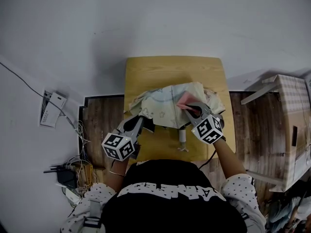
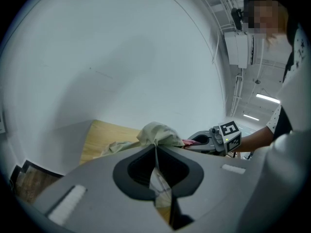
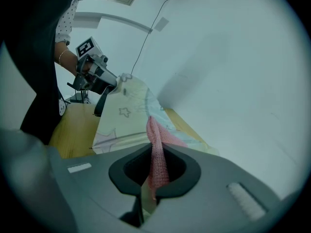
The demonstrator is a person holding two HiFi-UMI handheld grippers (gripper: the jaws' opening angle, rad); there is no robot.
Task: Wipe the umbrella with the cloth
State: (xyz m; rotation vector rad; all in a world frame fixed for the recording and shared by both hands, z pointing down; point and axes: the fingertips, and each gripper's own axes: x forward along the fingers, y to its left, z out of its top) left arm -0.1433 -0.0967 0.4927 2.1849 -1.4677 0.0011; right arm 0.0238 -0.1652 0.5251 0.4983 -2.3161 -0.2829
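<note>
A pale cream umbrella (image 1: 167, 106) printed with stars lies part-open on a small wooden table (image 1: 146, 69); its handle (image 1: 182, 140) points toward me. My left gripper (image 1: 142, 122) is shut on a fold of the canopy (image 2: 158, 132) at its near left edge. My right gripper (image 1: 188, 108) is shut on a pink cloth (image 1: 184, 103), which rests on top of the canopy's right side. In the right gripper view the cloth (image 3: 157, 161) runs up between the jaws onto the canopy (image 3: 126, 115), with the left gripper (image 3: 112, 84) beyond.
A cardboard box (image 1: 291, 130) stands on the floor at the right. A white device (image 1: 51, 108), cables and a power strip (image 1: 68, 176) lie on the left. A white wall rises directly behind the table.
</note>
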